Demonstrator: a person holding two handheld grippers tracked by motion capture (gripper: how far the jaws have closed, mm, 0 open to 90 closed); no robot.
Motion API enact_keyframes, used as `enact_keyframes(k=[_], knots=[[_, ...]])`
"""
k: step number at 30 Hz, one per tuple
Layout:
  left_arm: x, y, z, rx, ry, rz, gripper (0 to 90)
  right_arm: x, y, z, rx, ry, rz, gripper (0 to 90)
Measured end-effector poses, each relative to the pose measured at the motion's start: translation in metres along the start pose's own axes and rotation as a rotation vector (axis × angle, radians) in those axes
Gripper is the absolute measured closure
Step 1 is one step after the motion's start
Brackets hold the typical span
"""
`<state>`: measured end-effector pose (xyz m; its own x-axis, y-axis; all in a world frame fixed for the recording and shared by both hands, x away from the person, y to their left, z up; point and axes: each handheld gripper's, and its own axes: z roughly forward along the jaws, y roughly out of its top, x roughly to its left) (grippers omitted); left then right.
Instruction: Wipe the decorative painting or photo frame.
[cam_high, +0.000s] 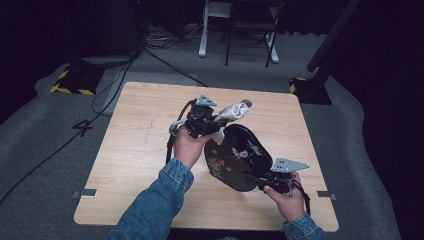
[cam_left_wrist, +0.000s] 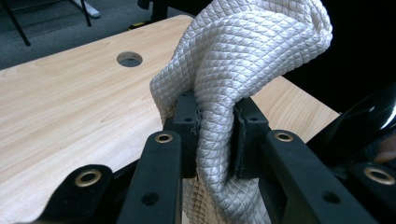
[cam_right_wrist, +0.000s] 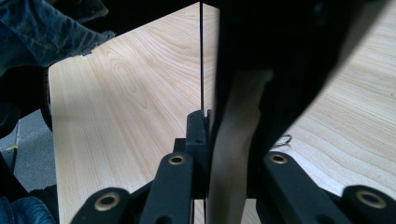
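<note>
A black lacquered oval tray (cam_high: 237, 155) with a painted flower design is held tilted above the wooden table (cam_high: 135, 155). My right gripper (cam_high: 257, 179) is shut on its near rim; in the right gripper view the tray's edge (cam_right_wrist: 233, 154) stands upright between the jaws. My left gripper (cam_high: 216, 121) is shut on a white quilted cloth (cam_high: 234, 111), raised at the tray's upper edge. In the left gripper view the cloth (cam_left_wrist: 233, 70) bunches up out of the closed jaws, and the glossy tray (cam_left_wrist: 359, 126) lies at the right.
The table has a round cable hole (cam_left_wrist: 129, 59) near its far edge. Cables (cam_high: 115, 85) run over the grey floor on the left. A chair (cam_high: 250, 30) and a stand base (cam_high: 310, 90) lie beyond the table.
</note>
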<state>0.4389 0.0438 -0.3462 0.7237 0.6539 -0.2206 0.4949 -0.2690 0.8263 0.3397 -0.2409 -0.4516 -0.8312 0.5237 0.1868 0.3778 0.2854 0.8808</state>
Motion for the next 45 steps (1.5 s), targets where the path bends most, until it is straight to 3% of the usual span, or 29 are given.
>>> enact_keyframes(k=[10, 25, 34, 40, 45], knots=[[0.009, -0.013, 0.007, 0.014, -0.002, -0.042, 75.1, 0.000, 0.000, 0.000, 0.000, 0.003, -0.001, 80.3], [0.017, -0.029, 0.007, 0.040, 0.014, -0.043, 75.0, 0.001, 0.000, 0.000, 0.002, 0.008, -0.002, 80.3], [0.025, -0.042, 0.005, 0.045, 0.026, -0.065, 74.9, 0.002, 0.000, 0.000, 0.001, 0.007, -0.005, 80.3], [0.035, -0.048, -0.010, 0.020, 0.047, -0.089, 74.9, 0.002, 0.000, 0.000, 0.001, 0.006, -0.006, 80.4], [0.030, -0.046, -0.031, -0.005, 0.023, -0.072, 75.0, 0.002, 0.000, 0.000, 0.003, 0.004, -0.007, 80.4]])
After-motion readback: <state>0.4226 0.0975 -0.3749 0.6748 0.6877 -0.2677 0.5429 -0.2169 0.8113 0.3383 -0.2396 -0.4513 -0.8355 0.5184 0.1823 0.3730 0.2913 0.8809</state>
